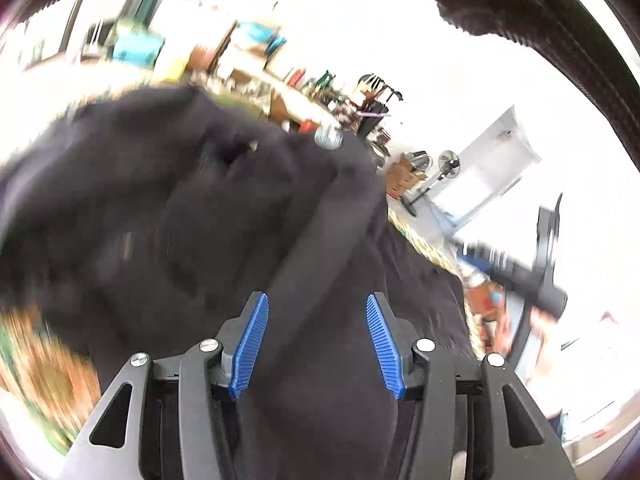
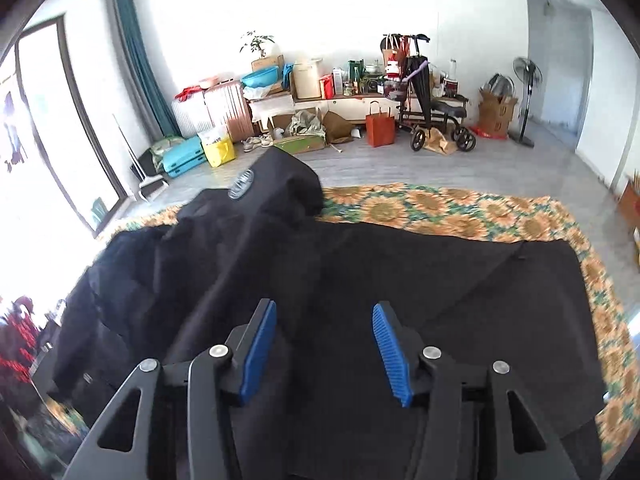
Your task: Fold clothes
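Left wrist view: your left gripper (image 1: 317, 346) hangs open and empty over the black garment (image 1: 180, 216) — smooth that bunched half first. Your right gripper (image 2: 324, 350), open too, hovers above cloth lying on the sunflower sheet (image 2: 460, 208).

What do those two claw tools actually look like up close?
Both look alike. The left gripper and the right gripper each have two black plastic fingers tipped with ribbed blue pads. The black linkage arms behind them have triangular cut-outs and round silver pivot pins. No cables or markings show.
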Demonstrator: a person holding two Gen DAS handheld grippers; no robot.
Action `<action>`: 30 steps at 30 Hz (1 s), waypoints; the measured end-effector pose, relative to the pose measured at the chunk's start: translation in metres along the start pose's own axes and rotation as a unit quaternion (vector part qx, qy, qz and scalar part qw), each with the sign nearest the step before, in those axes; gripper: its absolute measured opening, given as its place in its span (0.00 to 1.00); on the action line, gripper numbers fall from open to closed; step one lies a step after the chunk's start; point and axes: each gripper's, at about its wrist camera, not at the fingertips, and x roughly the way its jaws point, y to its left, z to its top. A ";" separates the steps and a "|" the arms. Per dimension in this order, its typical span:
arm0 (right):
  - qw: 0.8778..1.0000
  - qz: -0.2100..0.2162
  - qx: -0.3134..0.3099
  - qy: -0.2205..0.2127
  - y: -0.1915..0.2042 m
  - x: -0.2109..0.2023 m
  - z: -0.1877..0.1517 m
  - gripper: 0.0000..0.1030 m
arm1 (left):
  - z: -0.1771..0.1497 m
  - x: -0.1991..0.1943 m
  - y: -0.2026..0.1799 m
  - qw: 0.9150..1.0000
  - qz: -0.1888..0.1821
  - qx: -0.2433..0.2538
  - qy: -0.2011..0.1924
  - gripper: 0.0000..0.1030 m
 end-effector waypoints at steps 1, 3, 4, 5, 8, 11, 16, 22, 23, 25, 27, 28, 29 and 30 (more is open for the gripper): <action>1.000 0.000 -0.002 0.006 -0.003 0.007 -0.001 0.52 | 0.018 0.017 -0.012 1.000 0.019 0.019 0.001 0.51; 0.999 0.013 0.012 0.027 -0.009 0.029 -0.004 0.50 | 0.046 0.060 -0.036 0.996 0.057 0.056 0.033 0.51; 0.999 0.022 0.022 0.038 -0.011 0.039 -0.006 0.49 | 0.056 0.082 -0.047 0.995 0.061 0.066 0.050 0.51; 0.998 0.033 0.034 0.047 -0.012 0.047 -0.008 0.49 | 0.064 0.102 -0.056 0.993 0.062 0.072 0.065 0.51; 0.993 0.071 0.068 0.069 -0.017 0.080 -0.003 0.49 | 0.075 0.143 -0.076 0.992 0.053 0.078 0.082 0.51; 0.987 0.098 0.097 0.082 -0.024 0.111 0.005 0.51 | 0.081 0.176 -0.080 0.989 0.079 0.090 0.089 0.51; 0.974 0.142 0.139 0.106 -0.029 0.158 0.013 0.53 | 0.084 0.223 -0.049 0.984 0.097 0.054 0.140 0.51; 0.958 0.242 0.117 0.101 -0.023 0.173 0.024 0.09 | 0.073 0.240 -0.017 0.980 0.107 0.048 0.163 0.01; 0.954 0.263 0.105 0.100 -0.022 0.170 0.026 0.08 | 0.076 0.235 -0.012 0.982 0.102 0.046 0.154 0.01; 0.952 0.272 0.098 0.098 -0.028 0.162 0.033 0.05 | 0.086 0.225 -0.002 0.986 0.080 0.034 0.142 0.01; 0.954 0.269 0.097 0.092 -0.035 0.154 0.040 0.04 | 0.099 0.212 0.007 0.990 0.049 0.009 0.133 0.01; 0.955 0.267 0.096 0.088 -0.038 0.152 0.042 0.03 | 0.104 0.208 0.010 0.991 0.051 0.007 0.127 0.01; 0.956 0.265 0.095 0.083 -0.041 0.151 0.044 0.03 | 0.109 0.206 0.013 0.991 0.057 0.008 0.123 0.01; 0.957 0.262 0.094 0.079 -0.043 0.150 0.046 0.02 | 0.113 0.204 0.015 0.991 0.062 0.010 0.118 0.01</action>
